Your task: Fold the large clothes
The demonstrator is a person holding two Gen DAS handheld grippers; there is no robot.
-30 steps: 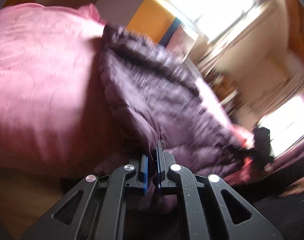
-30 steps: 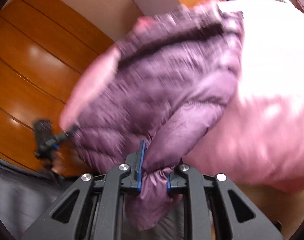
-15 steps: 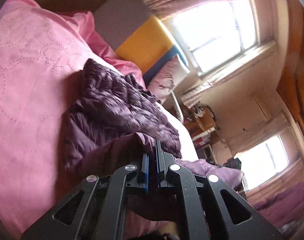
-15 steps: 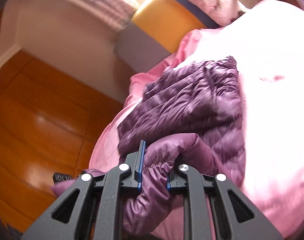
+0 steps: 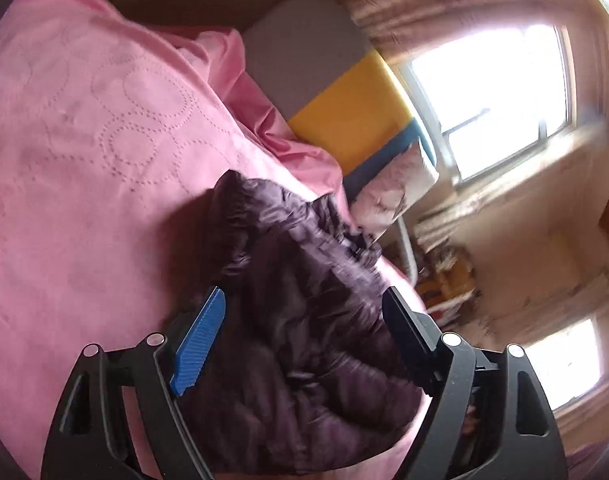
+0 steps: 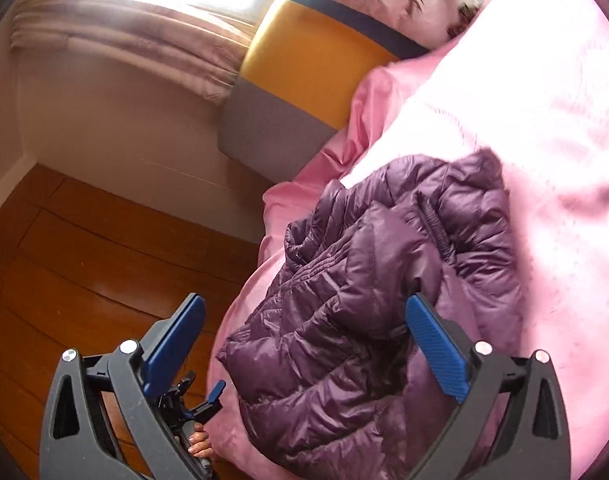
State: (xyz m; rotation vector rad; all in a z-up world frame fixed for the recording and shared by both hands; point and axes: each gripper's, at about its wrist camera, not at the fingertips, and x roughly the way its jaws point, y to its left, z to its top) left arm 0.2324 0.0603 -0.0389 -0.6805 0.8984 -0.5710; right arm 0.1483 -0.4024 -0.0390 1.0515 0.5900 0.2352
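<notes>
The purple puffer jacket [image 6: 384,300], clamped half a second earlier, is now released by the opening left gripper [image 5: 304,320] and right gripper [image 6: 304,328] and left bunched mid-frame on the pink bedspread [image 5: 84,140], so one fold seems laid down.

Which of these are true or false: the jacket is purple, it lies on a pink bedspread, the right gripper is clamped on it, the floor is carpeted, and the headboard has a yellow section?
1. The jacket is purple. True.
2. It lies on a pink bedspread. True.
3. The right gripper is clamped on it. False: its jaws are opening, pads clear of the fabric.
4. The floor is carpeted. False: it is glossy wood.
5. The headboard has a yellow section. True.
</notes>
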